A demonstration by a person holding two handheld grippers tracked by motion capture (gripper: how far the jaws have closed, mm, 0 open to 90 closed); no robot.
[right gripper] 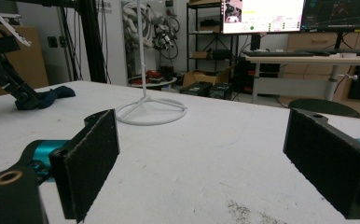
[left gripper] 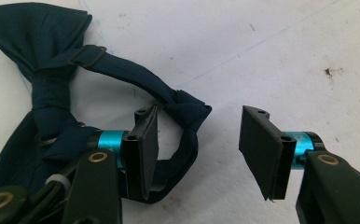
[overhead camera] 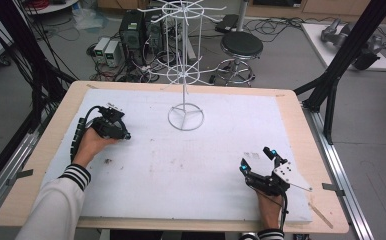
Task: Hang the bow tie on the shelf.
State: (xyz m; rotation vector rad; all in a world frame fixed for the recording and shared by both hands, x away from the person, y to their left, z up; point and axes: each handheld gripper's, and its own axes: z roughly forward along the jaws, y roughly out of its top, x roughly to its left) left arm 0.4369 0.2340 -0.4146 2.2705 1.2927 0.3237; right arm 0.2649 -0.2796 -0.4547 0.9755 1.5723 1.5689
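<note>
The left tool [left gripper: 199, 144] is held wide open over a bow tie [left gripper: 43, 84] laid on the white tabletop [overhead camera: 191, 160], one jaw touching its strap, while the right tool [right gripper: 206, 158] is also spread open, empty.

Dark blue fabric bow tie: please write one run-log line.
left hand-held gripper open at dark blue fabric bow tie | right hand-held gripper open, idle

White wire rack [overhead camera: 185, 75] mid-table; stool [overhead camera: 241, 47] behind.

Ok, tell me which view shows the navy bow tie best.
The left gripper view: the bow tie lies close up, strap and knot clear, by the open left gripper. The right gripper view shows a distant dark bundle; the high view hides it under that gripper.
</note>
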